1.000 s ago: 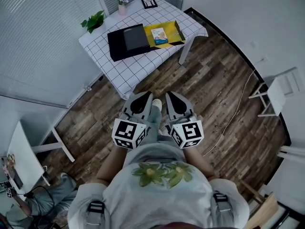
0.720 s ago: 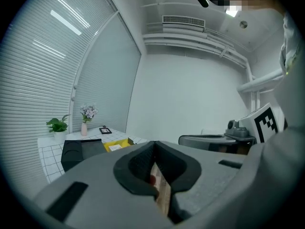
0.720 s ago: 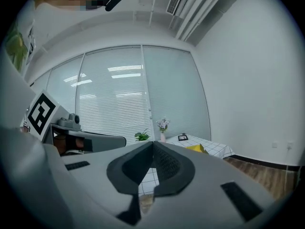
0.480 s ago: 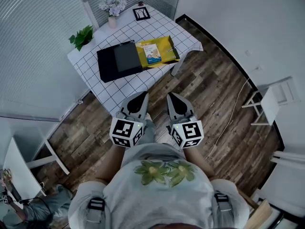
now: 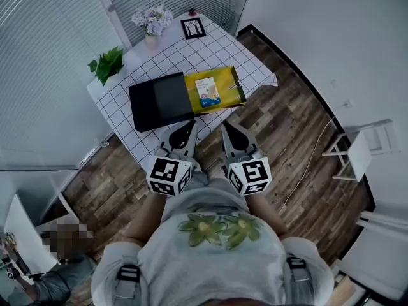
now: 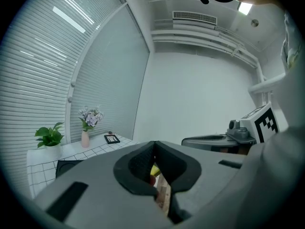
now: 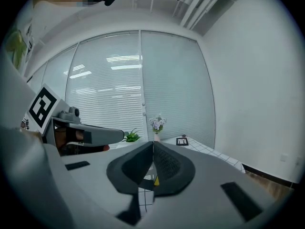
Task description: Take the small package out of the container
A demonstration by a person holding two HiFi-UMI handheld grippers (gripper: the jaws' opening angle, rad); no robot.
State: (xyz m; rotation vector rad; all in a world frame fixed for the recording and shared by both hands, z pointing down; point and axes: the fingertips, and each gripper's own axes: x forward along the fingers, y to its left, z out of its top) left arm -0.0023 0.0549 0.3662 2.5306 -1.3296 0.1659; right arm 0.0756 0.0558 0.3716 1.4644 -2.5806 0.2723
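No text is legible. The print on the small package [image 5: 209, 94] in the yellow container [image 5: 232, 87] is too small to read.

Checked table [image 5: 191, 55], potted plant [image 5: 106, 64], flower vase [image 5: 152, 29] (pink), small frame [image 5: 192, 27]

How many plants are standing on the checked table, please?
2. A green potted plant at the table's left corner, and a vase of pale flowers at its far edge, near the black frame. None seems hidden.
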